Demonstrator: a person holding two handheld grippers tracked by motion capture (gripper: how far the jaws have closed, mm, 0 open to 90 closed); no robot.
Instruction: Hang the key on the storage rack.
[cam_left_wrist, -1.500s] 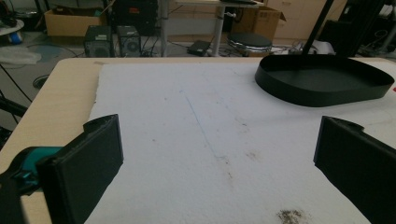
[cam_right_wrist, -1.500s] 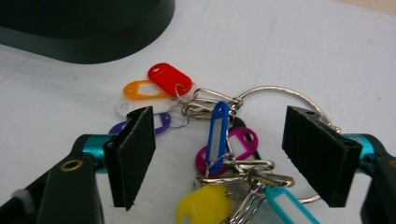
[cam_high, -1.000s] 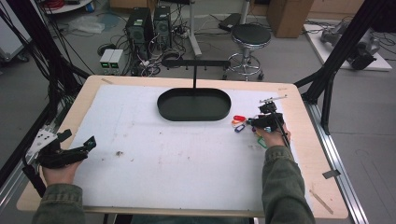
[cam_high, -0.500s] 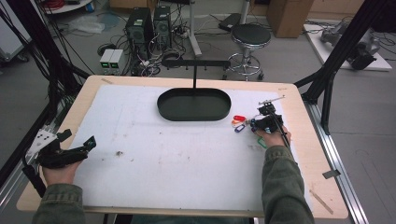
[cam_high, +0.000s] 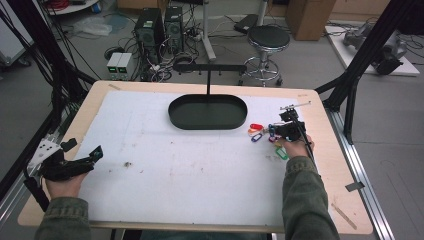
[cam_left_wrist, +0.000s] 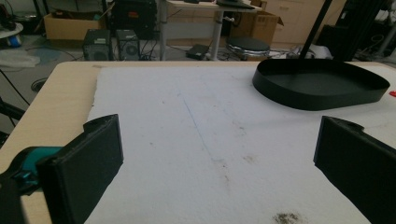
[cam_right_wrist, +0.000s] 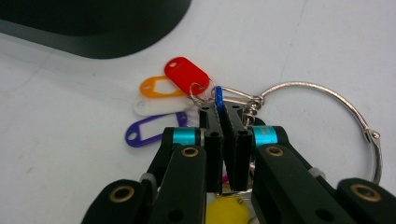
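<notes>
Right gripper view: right gripper (cam_right_wrist: 227, 135) jaws pinched nearly together on a blue tag (cam_right_wrist: 218, 99) of the key-tag bunch (cam_right_wrist: 173, 100) w/ metal ring (cam_right_wrist: 327, 121), lying on white mat just right of black oval tray (cam_high: 207, 112). Left gripper (cam_high: 75, 162) well left of tray, near mat's edge, jaws wide, nothing betw. them.

My right gripper (cam_right_wrist: 225, 122) is black, with brass-coloured rivets and teal bands by its flat jaws. My left gripper (cam_high: 67, 165) is black too, with a grey three-cornered plate and teal trim. Both my sleeves (cam_high: 305, 200) are olive green.
</notes>
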